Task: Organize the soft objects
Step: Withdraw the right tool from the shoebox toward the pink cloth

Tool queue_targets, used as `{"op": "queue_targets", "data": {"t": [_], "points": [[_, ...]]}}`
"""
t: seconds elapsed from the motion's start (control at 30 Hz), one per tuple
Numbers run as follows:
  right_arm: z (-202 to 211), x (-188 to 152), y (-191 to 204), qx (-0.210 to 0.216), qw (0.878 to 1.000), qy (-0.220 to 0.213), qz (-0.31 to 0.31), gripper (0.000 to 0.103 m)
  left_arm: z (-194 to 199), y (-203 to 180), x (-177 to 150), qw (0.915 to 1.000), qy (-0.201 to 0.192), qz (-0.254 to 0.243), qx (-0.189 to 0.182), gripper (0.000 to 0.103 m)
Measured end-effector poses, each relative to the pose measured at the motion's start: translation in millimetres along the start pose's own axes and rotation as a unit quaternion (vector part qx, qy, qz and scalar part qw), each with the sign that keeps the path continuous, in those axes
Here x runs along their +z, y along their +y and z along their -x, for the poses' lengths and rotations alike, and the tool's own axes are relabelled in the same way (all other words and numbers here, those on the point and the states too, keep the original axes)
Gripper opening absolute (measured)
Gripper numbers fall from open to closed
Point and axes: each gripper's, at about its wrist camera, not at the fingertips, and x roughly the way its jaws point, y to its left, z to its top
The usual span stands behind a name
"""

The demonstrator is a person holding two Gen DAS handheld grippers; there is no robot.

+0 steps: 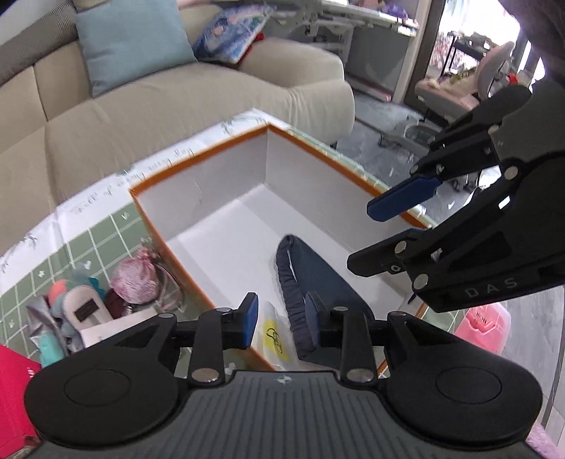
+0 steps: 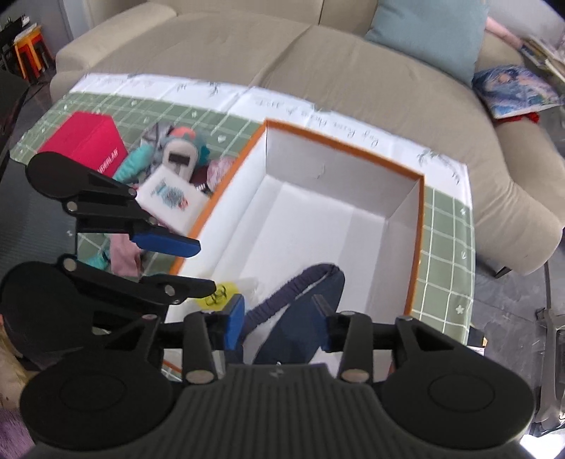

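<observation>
Beige sofa (image 2: 317, 53) at 12 o'clock behind table. Light blue cushion (image 1: 130, 42) on it, patterned cushion (image 1: 229, 31) just beside. Pink bin (image 1: 483, 326) on floor, 4 o'clock.

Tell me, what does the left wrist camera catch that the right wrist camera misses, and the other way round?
Only the left wrist view shows the pink plastic tub on the floor, the chair by the window and the pink satin pouch.

Only the right wrist view shows the orange stools and the white packet with a colourful print.

Both show the open orange-edged box with the navy elastic-trimmed cloth lying inside, the yellow-marked plastic bag, the beige sofa, the blue cushion, the red box, and both sets of tongs, left and right, open above the cloth.
</observation>
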Motion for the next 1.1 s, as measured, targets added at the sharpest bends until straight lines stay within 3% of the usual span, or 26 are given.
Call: {"op": "queue_targets", "data": {"t": [0.3,0.5,0.83,1.07,1.1], "points": [[40,-10,44,-0.032,0.992,-0.109,-0.053,0.046,68,17,-29,0.9952,-0.086,0.01,0.046,0.034],[38,-21,90,-0.037,0.978,-0.176,-0.105,0.049,94,37,-64,0.9912,-0.108,0.027,0.071,0.037],[-8,-38,157,-0.02,0.959,-0.216,-0.181,0.05,109,76,-134,0.983,-0.114,0.074,0.123,0.037],[-41,-54,187,-0.025,0.961,-0.212,-0.173,0.05,94,96,-174,0.9833,-0.088,0.112,0.112,0.038],[-46,-56,190,-0.026,0.964,-0.208,-0.166,0.05,93,97,-178,0.9832,-0.086,0.118,0.11,0.042]]}}
